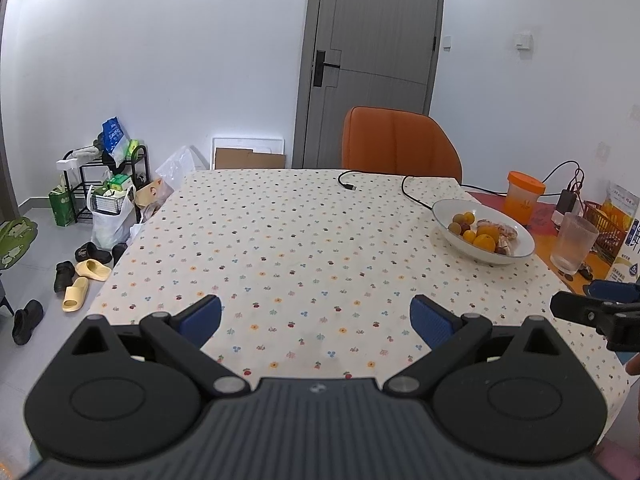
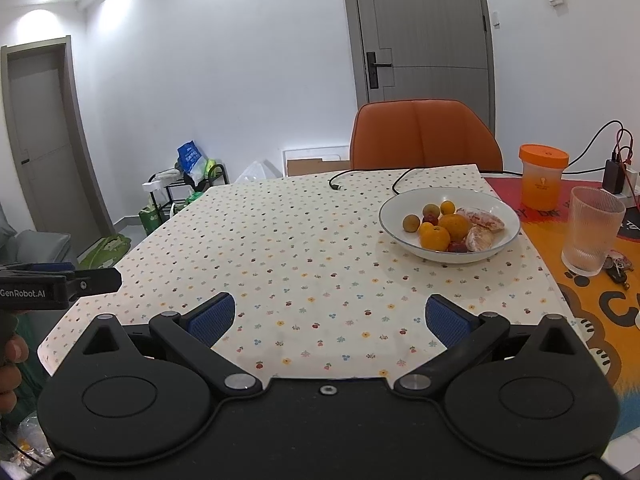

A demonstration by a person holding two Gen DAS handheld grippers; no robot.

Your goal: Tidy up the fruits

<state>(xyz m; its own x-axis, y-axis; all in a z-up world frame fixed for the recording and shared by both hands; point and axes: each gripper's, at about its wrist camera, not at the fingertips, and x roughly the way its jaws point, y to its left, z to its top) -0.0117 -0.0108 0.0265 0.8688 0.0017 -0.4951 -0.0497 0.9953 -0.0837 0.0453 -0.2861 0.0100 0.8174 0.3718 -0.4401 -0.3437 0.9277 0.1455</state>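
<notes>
White bowl (image 2: 404, 208) on counter (image 2: 304, 248): three oranges (image 2: 434, 237), two peeled segments (image 2: 480, 218), few small fruits. Ribbed glass (image 2: 592, 232) looks empty. Left gripper (image 1: 316, 320), right gripper (image 2: 330, 320): fingers wide apart, holding nothing.

A matt cloth (image 2: 304, 264) printed with small flowers covers the table. The white bowl (image 2: 390, 216) looks like glossy glazed ceramic. The oranges (image 2: 434, 237) have a dimpled, slightly shiny peel. The drinking glass (image 2: 592, 232) is clear and ribbed. The chair (image 2: 424, 136) back looks like smooth orange leather. The gripper pads (image 2: 212, 318) are blue textured rubber on matt black plastic arms.
</notes>
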